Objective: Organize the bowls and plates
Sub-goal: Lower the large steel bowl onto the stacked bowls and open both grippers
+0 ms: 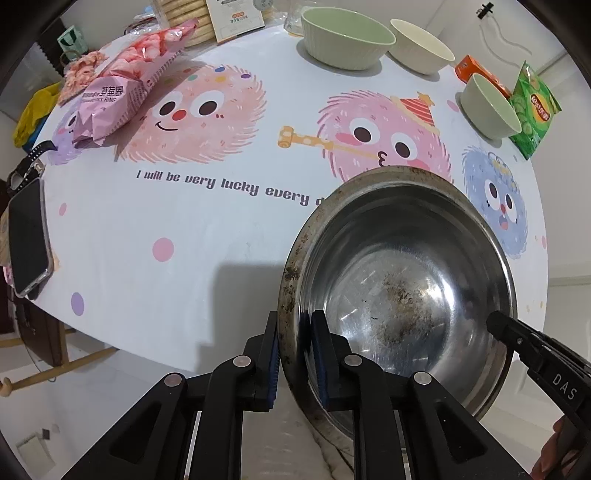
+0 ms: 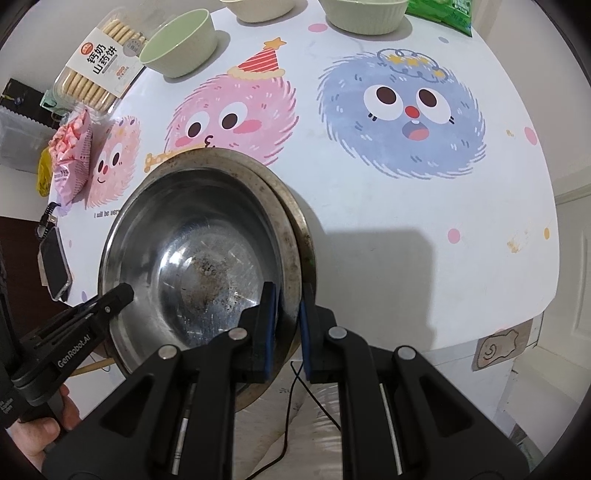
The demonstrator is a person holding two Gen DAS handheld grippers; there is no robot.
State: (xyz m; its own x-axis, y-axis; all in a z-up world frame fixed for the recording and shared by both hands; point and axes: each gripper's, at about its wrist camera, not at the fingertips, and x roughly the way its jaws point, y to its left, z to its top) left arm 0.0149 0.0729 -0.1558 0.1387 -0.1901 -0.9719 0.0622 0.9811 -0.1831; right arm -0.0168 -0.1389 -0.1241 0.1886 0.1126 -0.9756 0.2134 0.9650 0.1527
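state: my left gripper (image 1: 293, 354) and right gripper (image 2: 287, 326) both clenched on steel bowl (image 1: 402, 295) rim, opposite sides | where: near table (image 1: 207, 236) front edge | progress: early, judged | left: green bowl (image 1: 345, 38), two smaller bowls unstacked beyond it

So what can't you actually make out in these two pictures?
- Underside of the metal bowl: hidden in both views by the bowl itself, so whether it rests on the table is unclear.
- Its near rim: covered by the left gripper and the right gripper.
- Green snack bag: cut off by the top edge in the right wrist view.
- Phone screen: dark.
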